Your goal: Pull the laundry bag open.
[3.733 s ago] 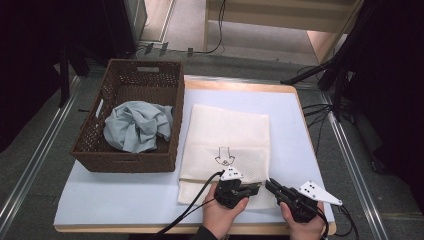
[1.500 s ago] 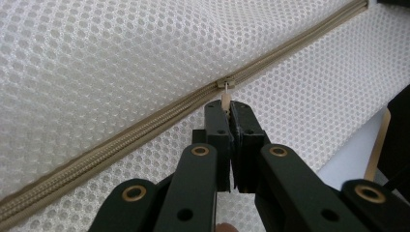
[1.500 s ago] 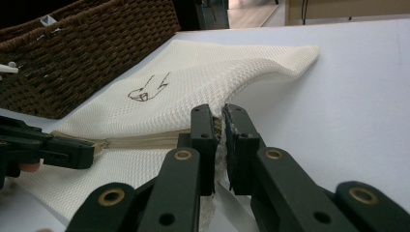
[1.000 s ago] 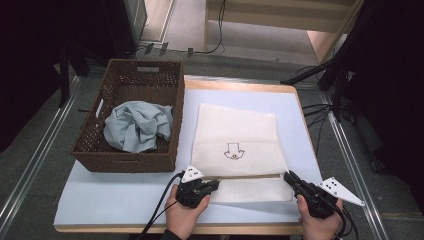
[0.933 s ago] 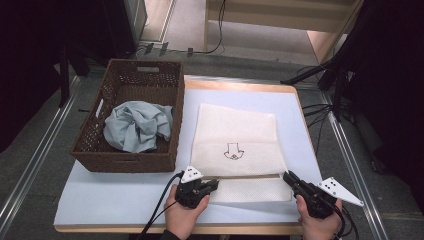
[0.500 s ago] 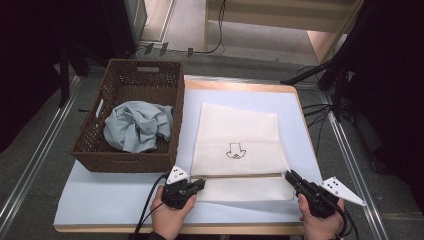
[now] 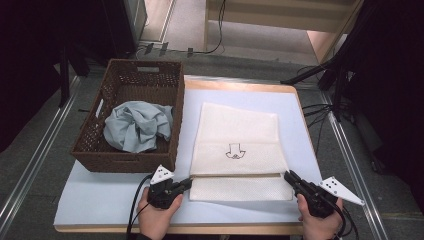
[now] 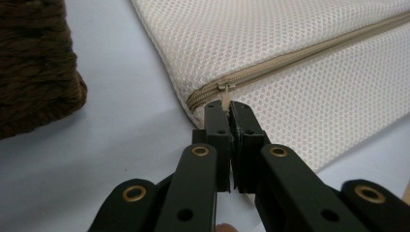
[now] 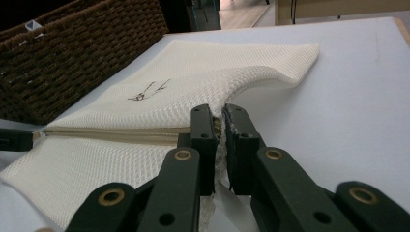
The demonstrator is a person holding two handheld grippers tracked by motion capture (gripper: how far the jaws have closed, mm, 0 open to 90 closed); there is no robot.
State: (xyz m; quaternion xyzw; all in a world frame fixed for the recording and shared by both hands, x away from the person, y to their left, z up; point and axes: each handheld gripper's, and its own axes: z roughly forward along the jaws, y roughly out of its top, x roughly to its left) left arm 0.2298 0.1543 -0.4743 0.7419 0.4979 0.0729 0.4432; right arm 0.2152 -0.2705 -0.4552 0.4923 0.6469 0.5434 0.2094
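You're pinching the zipper pull (image 8: 225, 99) at the mesh laundry bag's (image 7: 239, 131) near-left corner with your left gripper (image 7: 184, 184), the wicker basket (image 7: 131, 161) just left; your right gripper (image 7: 290, 176) is clamping the near-right corner

black jaws, brass rivets, dotted grey plates

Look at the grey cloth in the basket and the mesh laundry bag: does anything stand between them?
Yes. The wicker basket's right wall stands between the grey cloth and the mesh laundry bag. The bag's zipper also looks closed along most of its length.
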